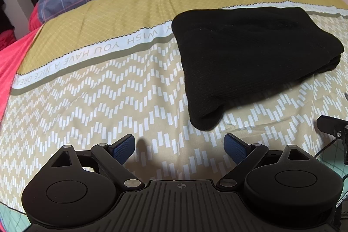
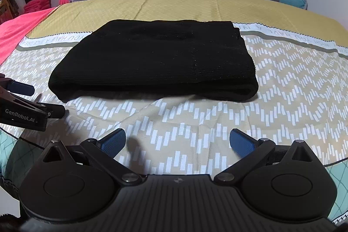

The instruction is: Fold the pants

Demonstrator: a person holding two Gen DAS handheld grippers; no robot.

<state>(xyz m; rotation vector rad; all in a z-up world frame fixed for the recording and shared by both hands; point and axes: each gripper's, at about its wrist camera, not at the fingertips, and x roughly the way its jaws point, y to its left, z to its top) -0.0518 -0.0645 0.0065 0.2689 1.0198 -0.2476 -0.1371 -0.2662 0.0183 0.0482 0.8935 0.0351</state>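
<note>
Hovering low over the bed (image 2: 174, 123), both grippers point at the pants (image 2: 156, 62), folded into a black stack at 12 o'clock. Left gripper (image 1: 179, 145): fingers released, holding nothing, pants at 1 o'clock. Right gripper (image 2: 177, 141): fingers released, holding nothing. Bare patterned cover separates fingers from the stack's near edge.

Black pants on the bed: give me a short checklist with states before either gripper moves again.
1. Left gripper open, holding nothing: ok.
2. Right gripper open, holding nothing: ok.
3. Black pants folded into a compact stack: ok.
4. Pants lying flat on the patterned bedspread, apart from both grippers: ok.
5. Layers aligned underneath: cannot tell.
</note>
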